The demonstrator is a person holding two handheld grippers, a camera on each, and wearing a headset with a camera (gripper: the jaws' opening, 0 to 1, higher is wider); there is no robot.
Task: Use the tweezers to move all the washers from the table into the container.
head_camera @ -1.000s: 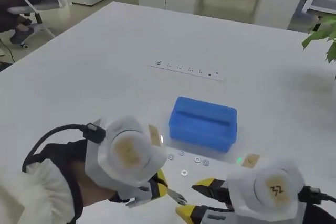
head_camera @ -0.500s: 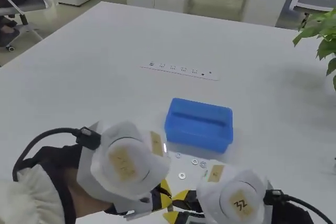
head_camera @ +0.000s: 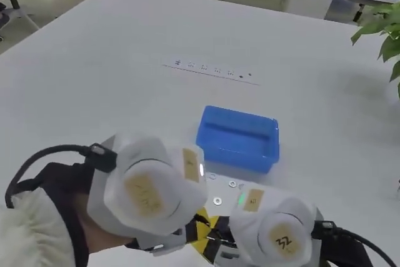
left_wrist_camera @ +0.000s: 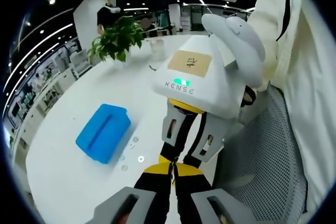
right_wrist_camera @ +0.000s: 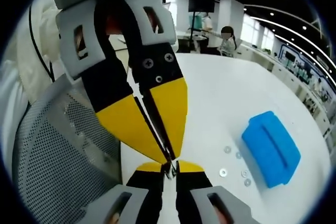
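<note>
The washers (head_camera: 217,201) are all loose on the worktop (head_camera: 112,60), a little scatter right at the 6 o'clock edge of the blue container (head_camera: 237,137), near it but apart as far as I can tell. They're in the same spots as a second ago, so nothing's gone in yet.

What did change is you. A second ago your two tongs were apart, with the right one gaping wide next to the tweezers' tip. Now they've come nose to nose at about 6 o'clock of the washers. Your left tongs (left_wrist_camera: 171,168) are clamped narrow along the tweezers (right_wrist_camera: 156,129). In the right gripper view, the right tongs (right_wrist_camera: 169,168) look pinched down on the bit of tip poking out.

Reads to me like you're re-seating or straightening the tweezers rather than picking, so the real job hasn't started. Once the grip feels square, let go with the right and head for the nearest washer, at 12 o'clock of the tips.
</note>
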